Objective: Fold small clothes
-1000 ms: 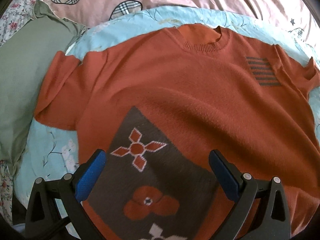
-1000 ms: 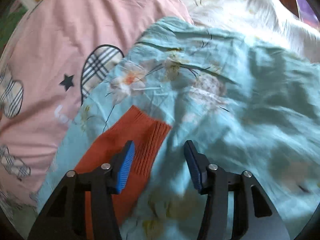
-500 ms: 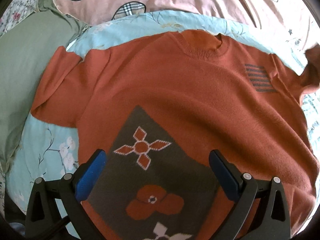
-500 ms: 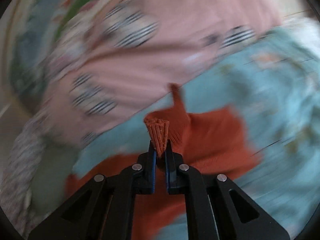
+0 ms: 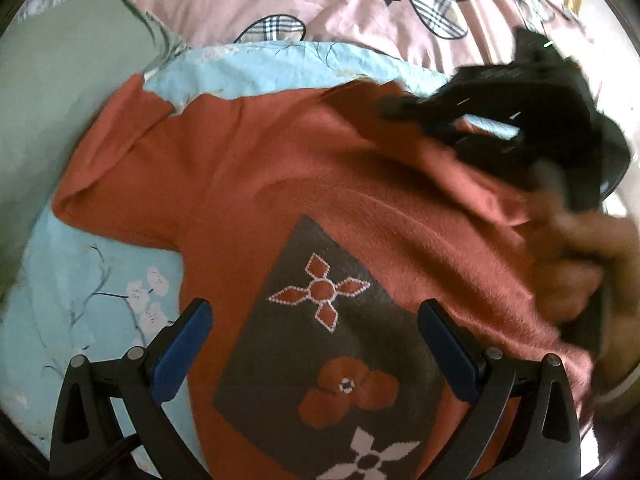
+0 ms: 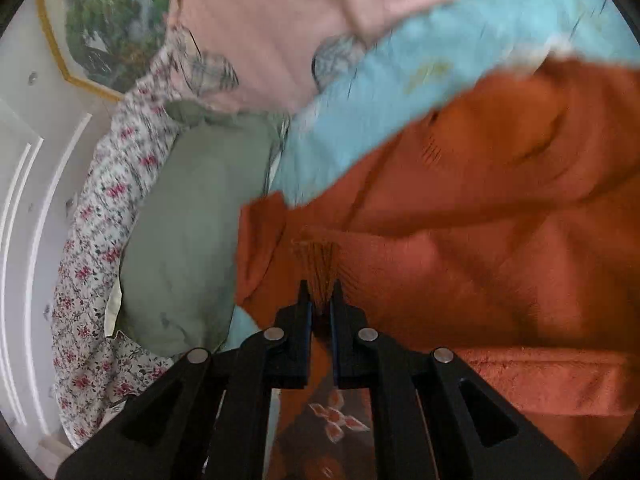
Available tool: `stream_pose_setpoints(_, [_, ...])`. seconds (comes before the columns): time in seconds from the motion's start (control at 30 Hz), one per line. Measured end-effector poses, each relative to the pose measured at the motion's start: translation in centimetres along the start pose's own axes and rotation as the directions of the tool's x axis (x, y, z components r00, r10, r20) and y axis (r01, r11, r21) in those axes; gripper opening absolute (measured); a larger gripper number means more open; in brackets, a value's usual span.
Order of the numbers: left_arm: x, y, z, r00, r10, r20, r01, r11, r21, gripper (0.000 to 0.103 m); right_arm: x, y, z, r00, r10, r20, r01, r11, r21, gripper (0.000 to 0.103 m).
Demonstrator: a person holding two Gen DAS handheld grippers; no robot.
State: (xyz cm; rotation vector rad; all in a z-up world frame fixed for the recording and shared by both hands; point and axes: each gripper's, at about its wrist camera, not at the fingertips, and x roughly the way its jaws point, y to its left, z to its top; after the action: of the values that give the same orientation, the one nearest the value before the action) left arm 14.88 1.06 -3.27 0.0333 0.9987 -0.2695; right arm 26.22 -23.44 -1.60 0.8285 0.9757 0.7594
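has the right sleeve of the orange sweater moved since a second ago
Yes. The right tongs, shut on the sleeve cuff, have carried it off the blue floral sheet across the sweater.

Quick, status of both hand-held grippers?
Left hand-held gripper: open, holding nothing.
Right hand-held gripper: shut on the orange sweater's ribbed sleeve cuff.

The sweater (image 5: 280, 184) lies on a quilt (image 5: 96, 280) on the bed. A pillow (image 5: 52, 92) lies at the left of the quilt, and a blanket (image 5: 340, 4) lies behind it. The right sleeve (image 6: 320, 256) is folded over the body of the sweater, in the right gripper (image 6: 320, 300). The left gripper (image 5: 316, 344) is above the hem.
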Motion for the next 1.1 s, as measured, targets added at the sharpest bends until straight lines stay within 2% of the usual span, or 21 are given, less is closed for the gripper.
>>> stream_pose_setpoints(0.03, [0.4,0.3,0.2,1.0,-0.016,-0.007,0.016,1.0,-0.014,0.103,1.0,-0.3,-0.2,1.0,-0.004,-0.025,0.005,1.0,0.017,0.013])
stream_pose_setpoints(0.07, [1.0,0.7,0.5,0.999,-0.033,-0.016,0.032,0.999,-0.03,0.103,1.6,-0.6,-0.3,0.999,-0.012,-0.046,0.014,0.999,0.035,0.02])
stream_pose_setpoints(0.1, [1.9,1.1,0.9,0.998,-0.06,-0.024,0.059,0.997,-0.053,0.103,1.9,-0.8,-0.4,0.998,-0.011,-0.066,0.015,0.998,0.055,0.039])
stream_pose_setpoints(0.17, [3.3,1.7,1.6,0.995,-0.095,-0.038,0.091,0.992,-0.084,0.103,1.3,-1.2,-0.9,0.997,0.028,-0.07,-0.023,0.997,0.075,0.05])
stream_pose_setpoints(0.3, [6.9,2.6,3.8,0.98,-0.185,-0.069,0.172,0.971,-0.165,0.103,-2.7,-0.5,-1.4,1.0,-0.016,-0.001,0.016,1.0,0.005,0.05])
stream_pose_setpoints(0.33, [7.9,2.7,4.5,0.975,-0.208,-0.075,0.191,0.963,-0.187,0.103,-4.8,-0.7,-1.8,0.999,-0.027,0.036,0.027,1.0,-0.002,0.05])
stream_pose_setpoints(0.43, [10.1,3.0,6.4,0.972,-0.224,-0.071,0.202,0.951,-0.233,0.102,-10.0,-1.2,-3.0,0.989,-0.079,0.125,0.08,0.997,-0.002,0.05])
stream_pose_setpoints(0.47, [10.5,3.0,7.1,0.971,-0.229,-0.06,0.209,0.948,-0.239,0.099,-11.5,-1.5,-3.4,0.983,-0.102,0.15,0.103,0.995,0.001,0.05])
stream_pose_setpoints(0.53, [11.3,2.7,8.4,0.972,-0.228,-0.054,0.209,0.949,-0.236,0.084,-14.8,-2.5,-4.6,0.967,-0.153,0.204,0.152,0.988,0.022,0.05])
stream_pose_setpoints(0.57, [11.5,2.6,8.9,0.972,-0.227,-0.055,0.209,0.951,-0.229,0.062,-16.2,-2.9,-5.0,0.957,-0.176,0.229,0.172,0.984,0.038,0.05])
stream_pose_setpoints(0.6, [11.7,2.2,9.3,0.975,-0.216,-0.056,0.2,0.958,-0.208,0.028,-17.5,-3.5,-5.4,0.946,-0.205,0.251,0.197,0.979,0.058,0.05])
stream_pose_setpoints(0.63, [11.6,1.7,9.3,0.978,-0.197,-0.065,0.182,0.966,-0.181,0.014,-18.9,-4.2,-5.9,0.932,-0.238,0.273,0.223,0.971,0.085,0.05])
stream_pose_setpoints(0.67, [11.6,1.3,9.4,0.979,-0.194,-0.069,0.181,0.97,-0.163,0.004,-20.0,-4.8,-6.1,0.923,-0.257,0.287,0.237,0.966,0.102,0.05])
stream_pose_setpoints(0.73, [9.6,1.1,9.5,0.983,-0.179,-0.035,0.174,0.977,-0.126,0.003,-22.3,-6.1,-6.5,0.897,-0.313,0.313,0.283,0.949,0.137,0.05])
stream_pose_setpoints(0.8, [5.8,1.9,9.5,0.989,-0.132,0.064,0.137,0.987,-0.084,0.003,-24.1,-7.1,-6.6,0.867,-0.372,0.332,0.335,0.928,0.165,0.05])
stream_pose_setpoints(0.87, [3.5,3.5,9.6,0.989,-0.03,0.143,0.04,0.997,-0.068,0.003,-25.6,-8.4,-6.3,0.838,-0.423,0.345,0.379,0.906,0.19,0.05])
stream_pose_setpoints(0.9, [3.5,4.5,9.6,0.99,-0.007,0.143,0.017,0.997,-0.069,0.003,-25.8,-9.2,-5.7,0.829,-0.442,0.343,0.395,0.897,0.2,0.051])
stream_pose_setpoints(0.97, [4.7,6.0,9.4,0.995,-0.029,0.093,0.037,0.996,-0.087,0.003,-25.7,-10.5,-4.6,0.824,-0.463,0.328,0.415,0.886,0.209,0.051])
stream_pose_setpoints(1.1, [6.1,6.2,8.1,0.998,-0.013,0.056,0.017,0.997,-0.077,0.003,-23.4,-12.6,-1.2,0.826,-0.5,0.262,0.47,0.866,0.169,0.051])
